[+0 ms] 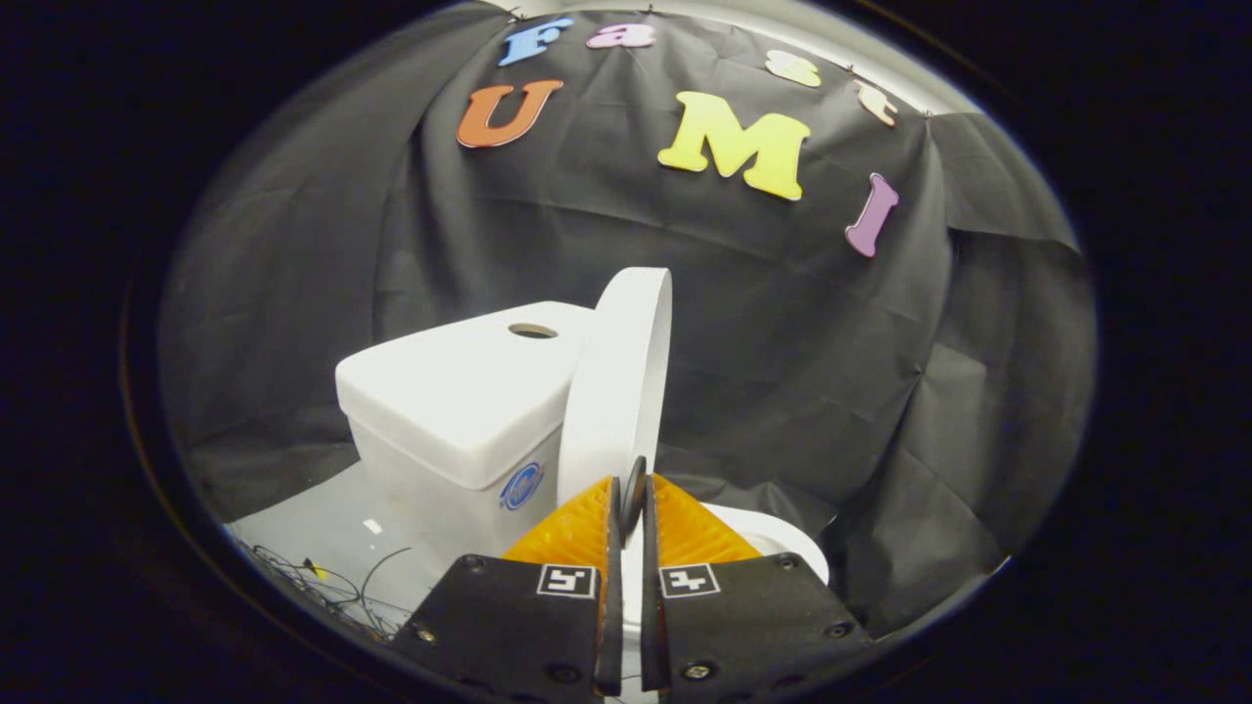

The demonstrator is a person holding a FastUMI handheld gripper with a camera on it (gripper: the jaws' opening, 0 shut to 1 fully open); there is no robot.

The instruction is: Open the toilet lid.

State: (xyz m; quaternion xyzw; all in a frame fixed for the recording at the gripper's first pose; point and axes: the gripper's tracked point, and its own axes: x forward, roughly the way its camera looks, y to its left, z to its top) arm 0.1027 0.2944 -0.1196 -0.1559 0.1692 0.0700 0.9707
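Black cloth hangs behind a white toilet in a booth, with pale floor (323, 528) and some loose wires (323, 587) beside the toilet's base. Seen along the gripper (634, 489), the tank (460, 401) stands ahead of the fingers and a little to one side, with a round hole (532, 330) in its top. The lid (621, 381) is already raised: it stands nearly upright, seen almost edge-on, leaning back toward the tank and rising just above the fingertips. Part of the seat or bowl rim (773, 538) shows low down beside the fingers.

Both fingers are drawn close together, with only a thin slit between them. A small dark piece sits in that slit at the tips; whether they are pinching the lid's lower edge or merely closed beside it cannot be told.

Judging by the lid's position, the lifting is largely done. What probably remains is to make sure the lid rests steadily against the tank, then spread the fingers and draw the gripper straight back without knocking the lid forward.
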